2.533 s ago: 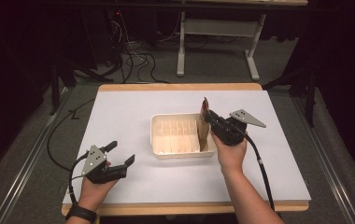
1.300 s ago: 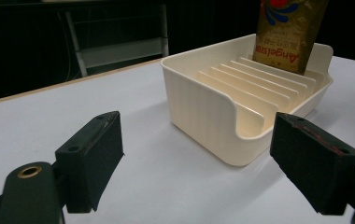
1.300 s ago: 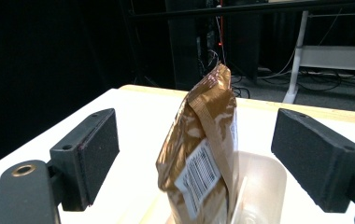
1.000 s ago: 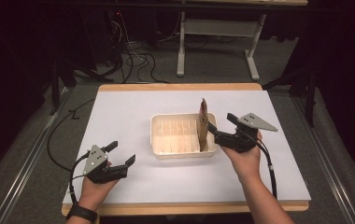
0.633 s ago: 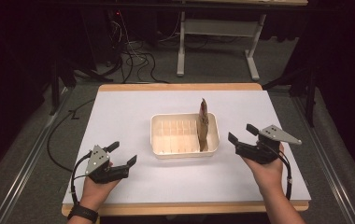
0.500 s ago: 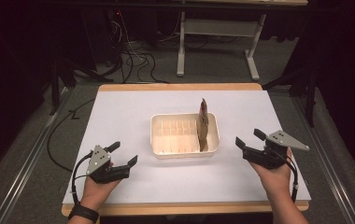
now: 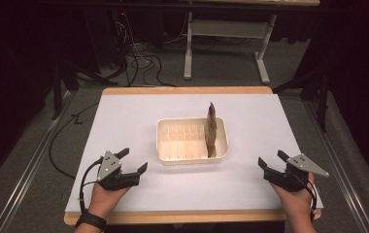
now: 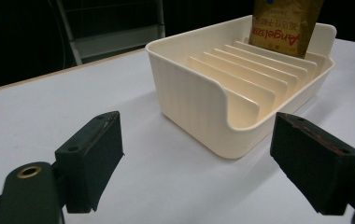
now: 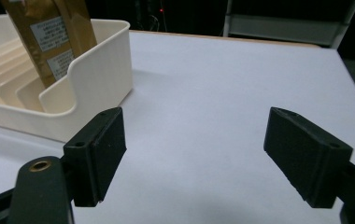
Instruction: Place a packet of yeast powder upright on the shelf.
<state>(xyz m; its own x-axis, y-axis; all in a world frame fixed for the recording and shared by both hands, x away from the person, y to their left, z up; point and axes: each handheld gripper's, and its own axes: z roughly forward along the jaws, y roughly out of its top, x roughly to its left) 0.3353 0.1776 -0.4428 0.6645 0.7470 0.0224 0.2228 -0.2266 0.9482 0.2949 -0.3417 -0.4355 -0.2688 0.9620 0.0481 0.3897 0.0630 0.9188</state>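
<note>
A cream slotted tray sits mid-table, with a brown-gold packet standing upright in its rightmost slot. My left gripper rests near the front left, open and empty; in the left gripper view the tray and packet lie ahead of its jaws. My right gripper hovers low at the front right, apart from the tray. Its jaws have just closed slightly, stand open, and hold nothing. The right gripper view has the tray and packet off to the left.
A white mat covers the wooden table, whose front edge runs just below my hands. Cables and a desk frame lie on the dark floor beyond the far edge.
The right gripper let go of the packet, which stays upright in the tray, and drew back toward the front right while sinking. The left gripper stayed put.
</note>
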